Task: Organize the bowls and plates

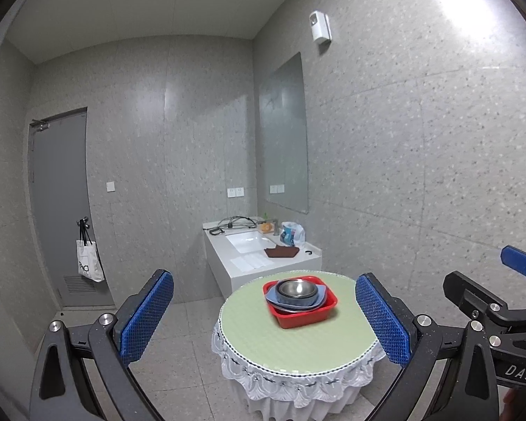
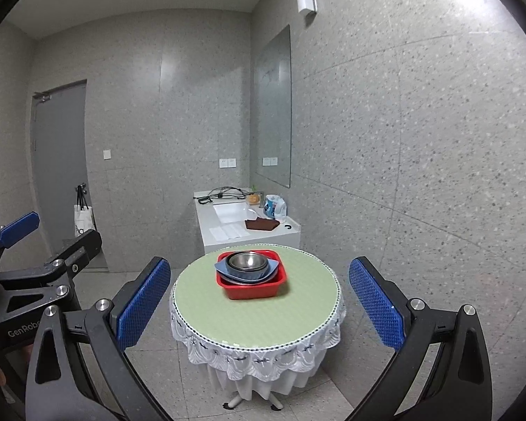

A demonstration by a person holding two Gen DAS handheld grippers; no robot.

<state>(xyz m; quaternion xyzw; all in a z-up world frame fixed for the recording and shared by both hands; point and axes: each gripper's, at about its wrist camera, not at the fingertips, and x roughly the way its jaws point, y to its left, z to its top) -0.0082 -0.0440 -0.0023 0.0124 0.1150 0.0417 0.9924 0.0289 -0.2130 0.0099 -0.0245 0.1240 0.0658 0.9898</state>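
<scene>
Your left gripper (image 1: 264,319) and right gripper (image 2: 259,301) both have jaws spread apart, empty, well short of the table (image 2: 256,315). The steel bowl (image 2: 247,260) sits nested on blue plates (image 2: 224,267) in the red basin (image 2: 252,289) (slick metal): a shallow rim pinch could slip and topple the stack.

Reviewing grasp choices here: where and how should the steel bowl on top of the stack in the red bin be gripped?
Probably by the rim of the steel bowl, coming from above with one finger inside and one outside. It sits upright, nested in the blue dish inside the red bin, so its sides are mostly hidden.
</scene>
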